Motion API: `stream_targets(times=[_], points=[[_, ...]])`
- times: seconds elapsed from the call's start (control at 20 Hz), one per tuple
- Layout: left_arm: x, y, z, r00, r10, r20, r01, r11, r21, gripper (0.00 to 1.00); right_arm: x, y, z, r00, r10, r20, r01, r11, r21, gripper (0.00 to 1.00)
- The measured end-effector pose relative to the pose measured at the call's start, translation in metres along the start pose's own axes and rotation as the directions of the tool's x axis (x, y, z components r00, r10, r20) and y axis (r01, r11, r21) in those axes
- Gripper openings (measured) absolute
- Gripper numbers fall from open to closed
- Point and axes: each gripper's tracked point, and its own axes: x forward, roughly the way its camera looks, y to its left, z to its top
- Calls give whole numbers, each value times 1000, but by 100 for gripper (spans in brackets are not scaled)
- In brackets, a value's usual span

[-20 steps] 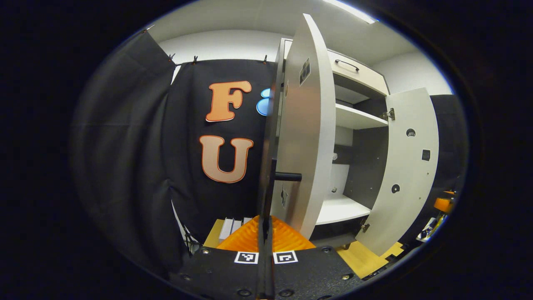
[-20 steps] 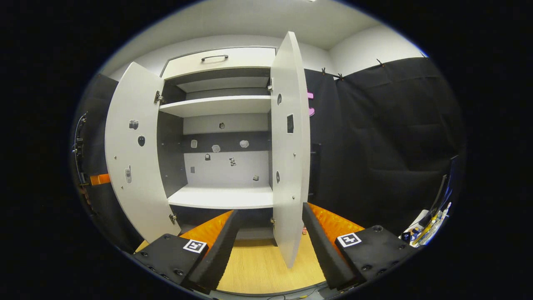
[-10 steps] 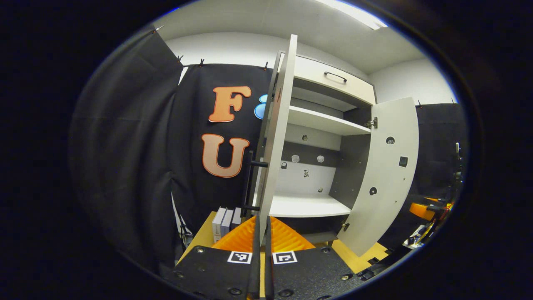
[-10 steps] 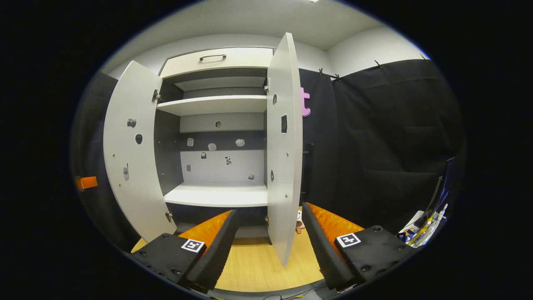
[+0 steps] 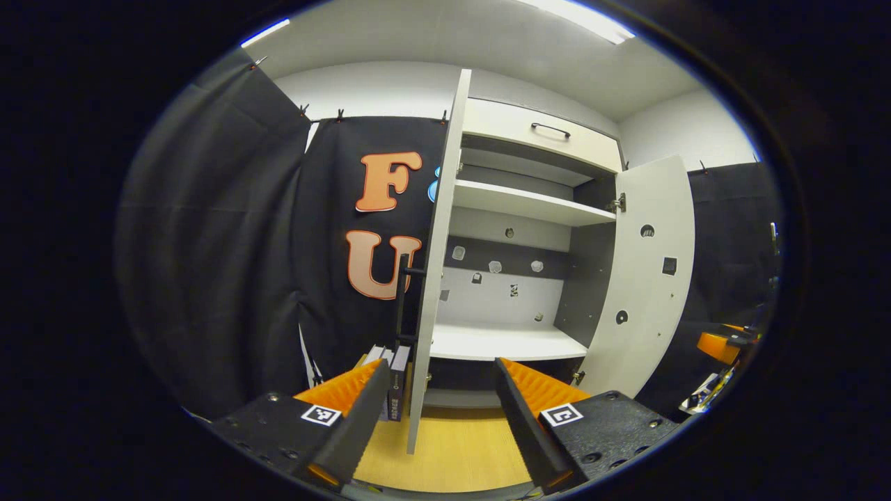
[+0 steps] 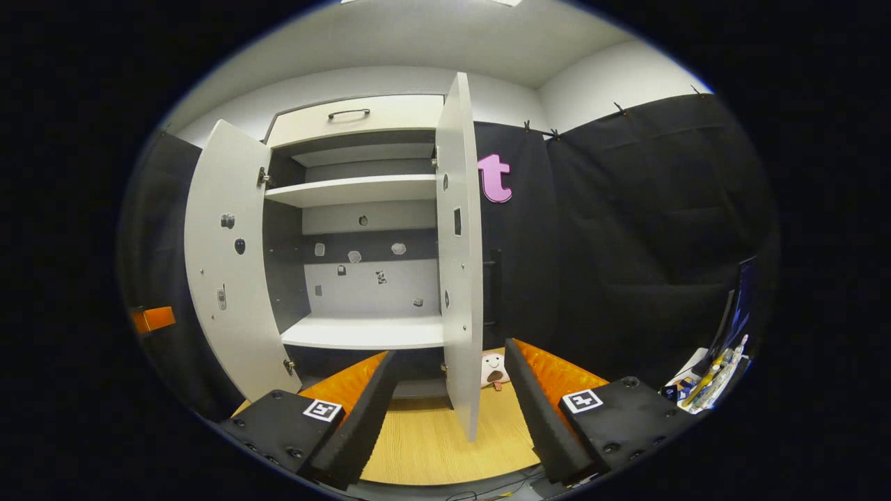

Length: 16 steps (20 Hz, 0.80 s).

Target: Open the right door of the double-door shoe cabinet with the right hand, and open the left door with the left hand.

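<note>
**Both doors open, claws clear — back out clean**

Left gripper view: our left claw (image 5: 438,410) is spread wide and holds nothing. The white flat-panel left door (image 5: 435,264) of the tall white double-door shoe cabinet (image 5: 529,209) stands edge-on between the fingers, touching neither from what we can see. Its black bar handle (image 5: 402,299) sits on the outer face, beyond the fingertips.

Right gripper view: right claw (image 6: 451,396) is also wide open and empty. The white flat-panel right door (image 6: 461,264) hangs edge-on just ahead of it, with its dark bar handle (image 6: 493,289) on the far side. The left door shows here too, swung well out.

Judgement: both doors look past square to the cabinet front, so the task reads as essentially done. What's left is release and retreat.

How we'd do it well:
- Keep both claws spread; don't close near a door edge, a pinch would drag the panel back.
- Pull straight back along each claw's own axis. The door edges sit between the fingers, so any sideways drift clips the panel.
- Left side: mind the upright dark and white boxes (image 5: 393,379) on the light wooden floor (image 5: 452,459) just beside the door's bottom corner.
- Right side: a small white figure with a face (image 6: 491,369) sits on the floor near the door foot; stay above it.
- Check the doors stay put; we can't tell whether the hinges self-close.
</note>
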Motion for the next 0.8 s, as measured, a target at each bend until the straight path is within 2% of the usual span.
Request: stream_targets(times=[0.05, 0.25, 0.45, 0.55, 0.65, 0.7, 0.8], points=[[-2, 1, 4, 1000, 11, 12, -11, 1000, 11, 92, -1, 0, 3, 1000, 0, 3, 0, 1000, -3, 99], [-10, 4, 16, 998, 36, 57, -38, 999, 30, 96, -6, 4, 12, 999, 23, 22, -23, 1000, 3, 99], [-11, 9, 22, 995, 66, 77, -70, 996, 55, 92, -2, 2, 15, 999, 37, 33, -37, 999, -6, 99], [-9, 4, 22, 995, 65, 74, -69, 996, 58, 95, 4, -3, 14, 999, 35, 23, -35, 999, -20, 99], [-7, -6, 27, 995, 33, 94, -40, 996, 75, 94, 9, -6, 15, 999, 42, 21, -41, 999, -27, 99], [-3, -9, 31, 993, 27, 112, -37, 995, 89, 94, 11, -9, 16, 999, 39, 27, -38, 999, -34, 92], [-3, -13, 39, 988, 45, 147, -60, 993, 98, 95, 16, -11, 14, 999, 38, 16, -37, 998, -49, 92]])
